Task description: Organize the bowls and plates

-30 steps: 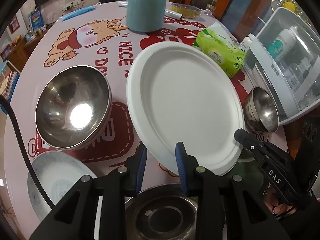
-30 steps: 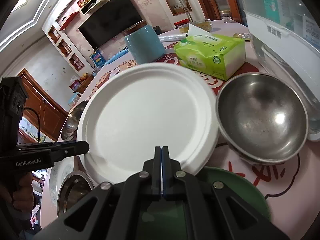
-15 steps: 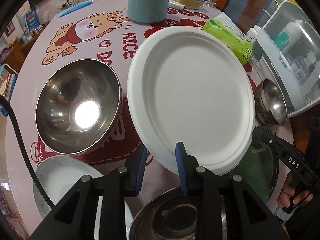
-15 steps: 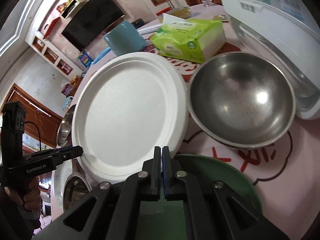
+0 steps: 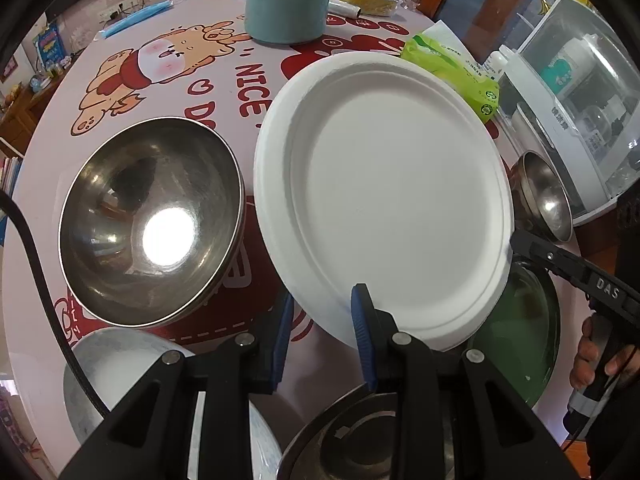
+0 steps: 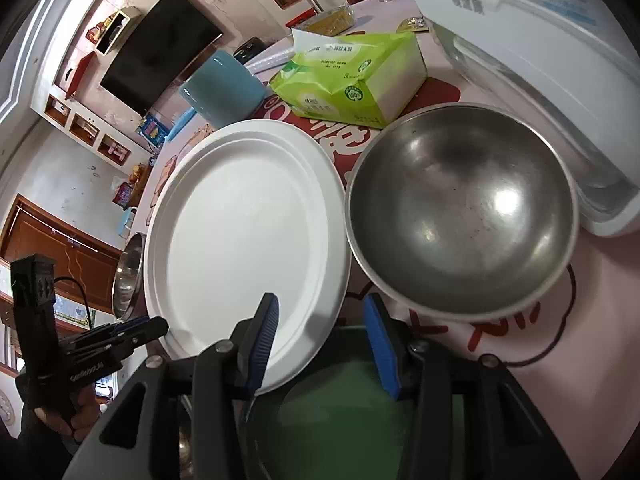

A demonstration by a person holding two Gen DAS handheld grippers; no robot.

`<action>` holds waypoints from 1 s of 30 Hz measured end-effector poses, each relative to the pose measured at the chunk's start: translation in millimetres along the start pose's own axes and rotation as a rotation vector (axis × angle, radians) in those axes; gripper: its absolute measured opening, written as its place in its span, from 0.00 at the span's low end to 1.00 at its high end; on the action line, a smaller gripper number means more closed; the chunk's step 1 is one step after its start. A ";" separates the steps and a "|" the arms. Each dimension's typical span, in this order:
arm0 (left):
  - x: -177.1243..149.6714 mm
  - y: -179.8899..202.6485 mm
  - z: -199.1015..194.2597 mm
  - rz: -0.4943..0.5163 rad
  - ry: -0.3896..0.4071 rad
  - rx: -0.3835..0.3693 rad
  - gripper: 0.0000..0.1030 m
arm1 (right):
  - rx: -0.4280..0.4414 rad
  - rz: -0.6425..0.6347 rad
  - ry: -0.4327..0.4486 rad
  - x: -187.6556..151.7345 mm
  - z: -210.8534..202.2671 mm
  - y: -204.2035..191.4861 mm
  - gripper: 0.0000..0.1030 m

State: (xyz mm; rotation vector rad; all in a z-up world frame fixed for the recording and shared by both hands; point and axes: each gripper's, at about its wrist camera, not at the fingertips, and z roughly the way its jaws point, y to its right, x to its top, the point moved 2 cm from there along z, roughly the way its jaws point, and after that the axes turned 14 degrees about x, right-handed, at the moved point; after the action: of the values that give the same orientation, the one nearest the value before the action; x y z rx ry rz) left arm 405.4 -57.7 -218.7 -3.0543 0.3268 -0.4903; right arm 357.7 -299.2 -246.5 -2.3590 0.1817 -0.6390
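A white paper plate hangs tilted above the table. My left gripper is shut on its near rim, one pad above and one below. In the right wrist view this plate fills the left half. The jaws of my right gripper are opening, with the plate's edge between them but untouched by the pads. Under that gripper lies a green plate. A small steel bowl sits just right of the paper plate, and a large steel bowl sits to its left.
A teal jar and a green tissue pack stand at the back of the pink table. A white cabinet blocks the right side. A patterned white plate and a steel dish lie at the near edge.
My right gripper, which was shut on the paper plate's rim, has opened off it. The plate stays in my left gripper.
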 end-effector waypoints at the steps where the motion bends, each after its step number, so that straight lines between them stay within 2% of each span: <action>1: 0.1 -0.4 1.2 -0.001 -0.001 -0.004 0.27 | -0.001 -0.001 -0.003 0.8 2.4 0.0 0.44; 8: 1.2 -2.9 6.5 -0.003 0.001 -0.025 0.27 | 0.005 -0.004 -0.014 4.8 13.0 0.6 0.43; 11: 1.4 -2.9 5.6 -0.004 0.004 -0.030 0.27 | 0.014 0.000 -0.020 4.6 14.8 -0.4 0.37; 19: 1.2 -4.0 -6.1 -0.009 0.024 -0.023 0.27 | -0.017 0.004 -0.028 4.6 11.6 -6.6 0.31; 30: 0.8 -1.9 -53.8 -0.030 0.122 0.006 0.27 | 0.027 -0.052 0.081 3.8 -33.8 -32.4 0.28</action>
State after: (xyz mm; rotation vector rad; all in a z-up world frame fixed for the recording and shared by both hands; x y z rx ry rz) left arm 389.7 -55.8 -167.3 -3.0342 0.2823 -0.6804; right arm 343.1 -295.2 -202.0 -2.3199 0.1466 -0.7580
